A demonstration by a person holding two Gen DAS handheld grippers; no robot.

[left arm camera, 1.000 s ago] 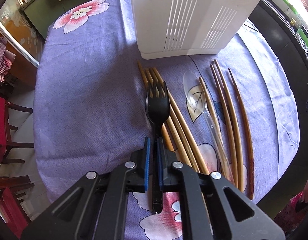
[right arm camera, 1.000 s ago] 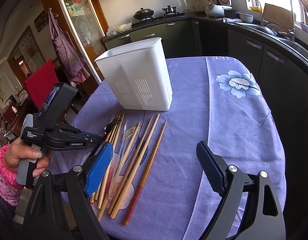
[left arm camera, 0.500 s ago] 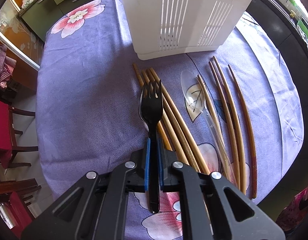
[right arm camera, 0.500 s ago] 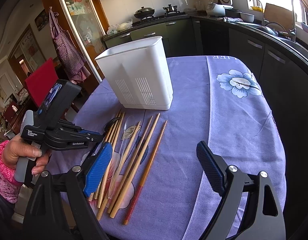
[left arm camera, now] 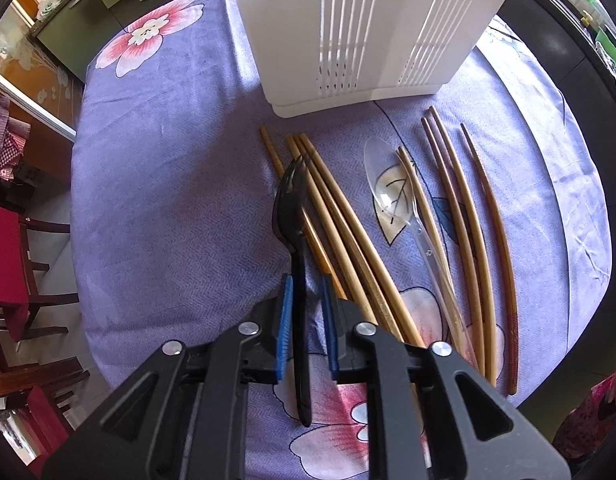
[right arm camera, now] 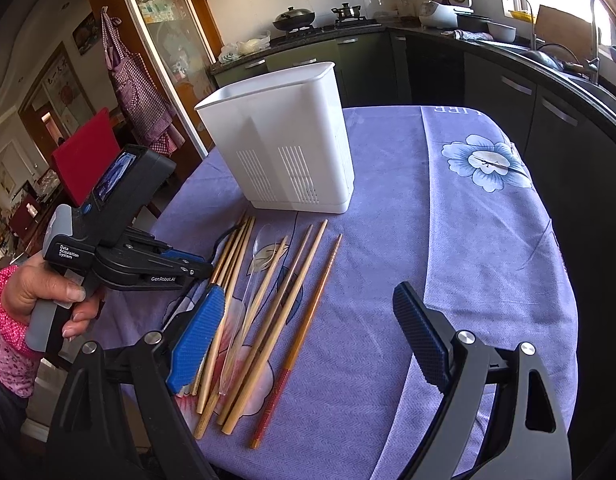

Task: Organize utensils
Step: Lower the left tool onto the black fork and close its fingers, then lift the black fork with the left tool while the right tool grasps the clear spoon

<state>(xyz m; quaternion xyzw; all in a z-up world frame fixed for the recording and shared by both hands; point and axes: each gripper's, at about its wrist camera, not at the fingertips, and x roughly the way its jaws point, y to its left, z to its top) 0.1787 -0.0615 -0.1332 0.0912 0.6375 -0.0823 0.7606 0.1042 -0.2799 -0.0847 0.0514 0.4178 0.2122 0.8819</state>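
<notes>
The white holder (right arm camera: 284, 152) stands on the tabletop (right arm camera: 447, 280), and from the right wrist view nothing shows above its rim, though its inside is hidden, so the sorting looks barely begun. In front of the holder lie all the loose pieces: a fan of wooden chopsticks (left arm camera: 347, 240), a clear spoon (left arm camera: 391, 192) among them, and further chopsticks to the spoon's right.

The left gripper (left arm camera: 306, 320) points down over the black fork (left arm camera: 290, 216), whose tines aim toward the holder. Its jaws have just been opening; the fork handle sits between the blue pads with a visible gap on the right side, so the grip is slack rather than clamped, and the fork seems tilted on edge against the left pad. The right gripper (right arm camera: 308, 328) hangs wide open and empty, nearer the viewer than the chopsticks.

Left to do, as I judge it: fork, spoon and every chopstick into the holder.
</notes>
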